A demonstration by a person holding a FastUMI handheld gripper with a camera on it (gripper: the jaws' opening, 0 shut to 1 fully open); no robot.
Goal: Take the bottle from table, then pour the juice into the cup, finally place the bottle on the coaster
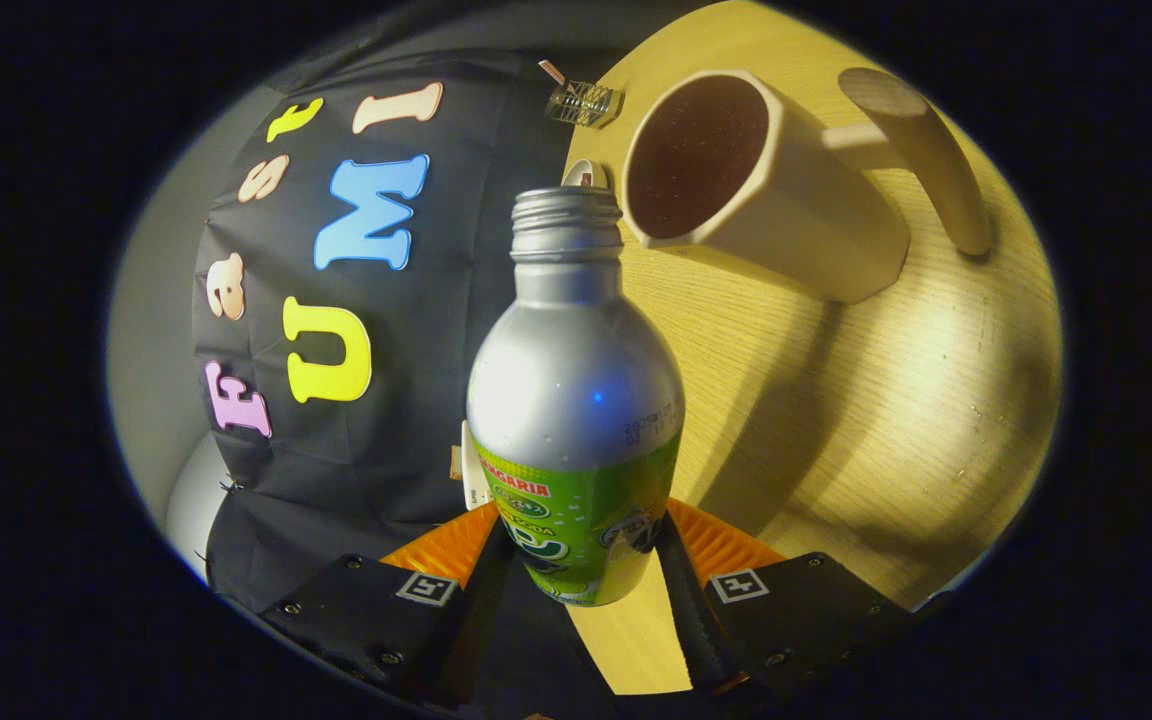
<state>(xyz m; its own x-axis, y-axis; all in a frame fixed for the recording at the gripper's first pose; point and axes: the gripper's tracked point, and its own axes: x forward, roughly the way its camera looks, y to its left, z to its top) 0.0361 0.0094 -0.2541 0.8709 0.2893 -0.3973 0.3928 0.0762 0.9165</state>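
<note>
The dark cloth wall of the booth takes up the left side of the scene, hanging down beside the edge of the wooden table. In the middle, the gripper is clamped on the bottle: its two fingers press against the lower sides of the bottle, one on each side, over the green label band. The bottle is silver above the label, its threaded neck is uncapped, and it stands out straight ahead of the fingers with its mouth pointing away from them, toward the cup. Whether its base touches anything cannot be told. Just beyond the bottle's mouth a small pale round thing lies on the table, mostly hidden by the neck, and farther off near the table's edge sits a small clear glass object. To the right of the bottle's mouth, close beside it but apart, is the cream cup with its dark inside turned toward the camera; what it holds cannot be made out. Its handle sticks out on the far right side, and the cup casts a long shadow over the table.
</note>
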